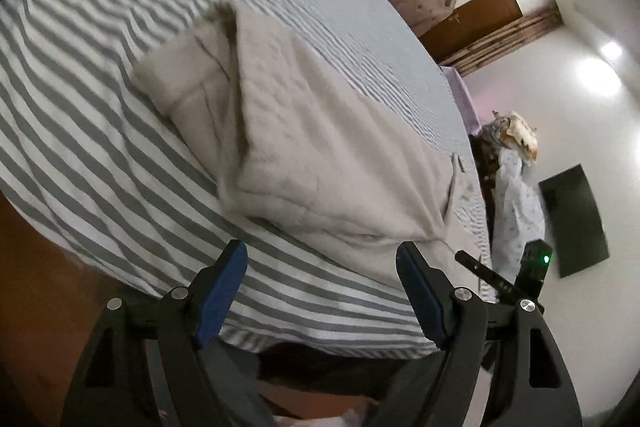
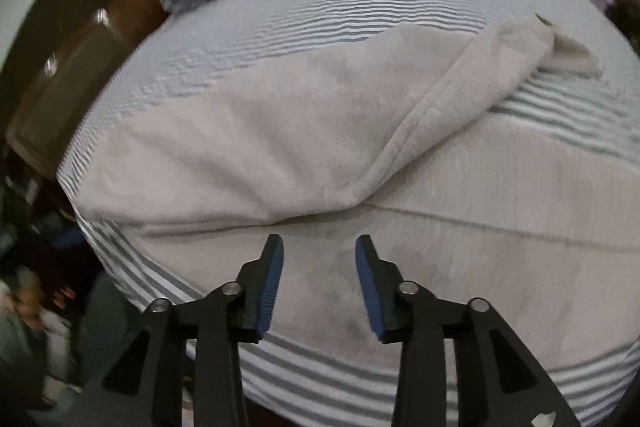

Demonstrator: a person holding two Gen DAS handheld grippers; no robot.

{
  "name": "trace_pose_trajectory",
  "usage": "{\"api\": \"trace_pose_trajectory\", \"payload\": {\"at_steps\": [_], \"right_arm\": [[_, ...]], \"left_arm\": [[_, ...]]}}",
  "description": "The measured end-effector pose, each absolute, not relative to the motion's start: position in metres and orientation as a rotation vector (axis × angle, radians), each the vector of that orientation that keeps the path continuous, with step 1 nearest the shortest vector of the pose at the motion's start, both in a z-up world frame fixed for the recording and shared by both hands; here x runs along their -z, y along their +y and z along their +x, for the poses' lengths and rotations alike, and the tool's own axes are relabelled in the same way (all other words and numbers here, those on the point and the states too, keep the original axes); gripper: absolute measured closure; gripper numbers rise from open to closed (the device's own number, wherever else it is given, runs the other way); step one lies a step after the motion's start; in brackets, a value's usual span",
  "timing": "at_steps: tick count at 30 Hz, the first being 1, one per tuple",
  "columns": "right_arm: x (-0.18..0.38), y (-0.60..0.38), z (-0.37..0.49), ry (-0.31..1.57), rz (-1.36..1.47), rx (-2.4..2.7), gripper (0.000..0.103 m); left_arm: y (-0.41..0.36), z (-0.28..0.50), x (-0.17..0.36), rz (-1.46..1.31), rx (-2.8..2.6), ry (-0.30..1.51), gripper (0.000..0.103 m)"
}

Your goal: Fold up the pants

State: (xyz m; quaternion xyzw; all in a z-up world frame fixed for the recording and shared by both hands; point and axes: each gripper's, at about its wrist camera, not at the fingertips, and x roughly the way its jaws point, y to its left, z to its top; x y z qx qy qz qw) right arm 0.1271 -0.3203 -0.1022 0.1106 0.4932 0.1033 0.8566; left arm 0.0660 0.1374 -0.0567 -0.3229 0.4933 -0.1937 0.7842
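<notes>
Soft, limp pants [image 2: 256,131] on the bed [image 1: 100,115], ahead of both released claws [image 1: 320,291] [image 2: 319,285], best pinched at a folded edge.

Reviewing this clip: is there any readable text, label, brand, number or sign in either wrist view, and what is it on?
No readable text in either view.
Pants: plain beige cloth, no label visible.
Striped sheet: pattern only, no words.
Dark panel on the wall: blank.
Small black device with a green light: any markings are too small and blurred to read.
Gripper fingers: no markings visible.
</notes>
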Motion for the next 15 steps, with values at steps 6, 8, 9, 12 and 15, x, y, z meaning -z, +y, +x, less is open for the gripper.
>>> {"api": "trace_pose_trajectory", "payload": {"at_steps": [6, 8, 9, 12, 15], "right_arm": [[0.103, -0.328, 0.131, 1.051, 0.349, -0.168, 0.063], [0.108, -0.33, 0.132, 1.057, 0.376, -0.151, 0.062], [0.108, -0.33, 0.135, 1.062, 0.387, -0.146, 0.062], [0.114, -0.326, 0.145, 1.079, 0.406, -0.126, 0.062], [0.125, -0.324, 0.156, 1.104, 0.433, -0.109, 0.062]], "left_arm": [[0.137, 0.081, 0.072, -0.859, 0.373, 1.051, 0.027], [0.138, 0.086, 0.076, -0.882, 0.346, 1.05, 0.027], [0.138, 0.088, 0.078, -0.89, 0.337, 1.05, 0.027], [0.14, 0.094, 0.083, -0.94, 0.3, 1.051, 0.03], [0.141, 0.099, 0.085, -0.957, 0.276, 1.047, 0.041]]}}
